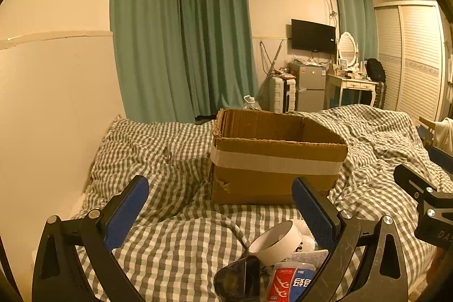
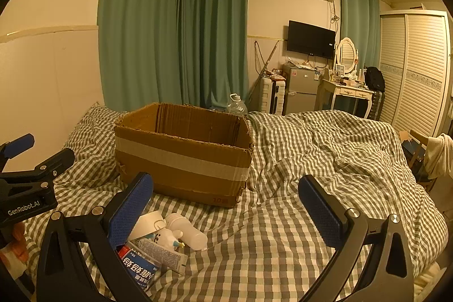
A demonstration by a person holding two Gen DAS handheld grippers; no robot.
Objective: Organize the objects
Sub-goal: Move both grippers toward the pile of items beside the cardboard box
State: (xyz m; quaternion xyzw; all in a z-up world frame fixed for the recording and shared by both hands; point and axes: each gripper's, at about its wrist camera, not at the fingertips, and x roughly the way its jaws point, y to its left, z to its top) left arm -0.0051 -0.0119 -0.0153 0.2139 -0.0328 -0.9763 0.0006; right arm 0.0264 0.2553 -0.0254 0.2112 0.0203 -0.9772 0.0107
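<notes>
An open cardboard box (image 1: 271, 160) (image 2: 184, 154) with a band of tape stands on the checked bedcover (image 1: 175, 239) (image 2: 283, 231). Small items lie in a heap in front of it: a white tape roll (image 1: 276, 242), a dark glossy object (image 1: 240, 278), a red-and-blue packet (image 1: 291, 283) (image 2: 138, 271), and a white bottle (image 2: 187, 231). My left gripper (image 1: 220, 205) hovers open above the heap, nothing between its blue pads. My right gripper (image 2: 226, 203) is open too, with the heap near its left finger. Each gripper shows at the edge of the other's view.
A wall runs along the bed's left side, with green curtains behind. Beyond the bed's far end stand a suitcase (image 1: 281, 94), a small fridge (image 1: 311, 87), a dressing table (image 1: 351, 88) and a louvred wardrobe (image 1: 410, 58). A water jug (image 2: 236, 105) sits behind the box.
</notes>
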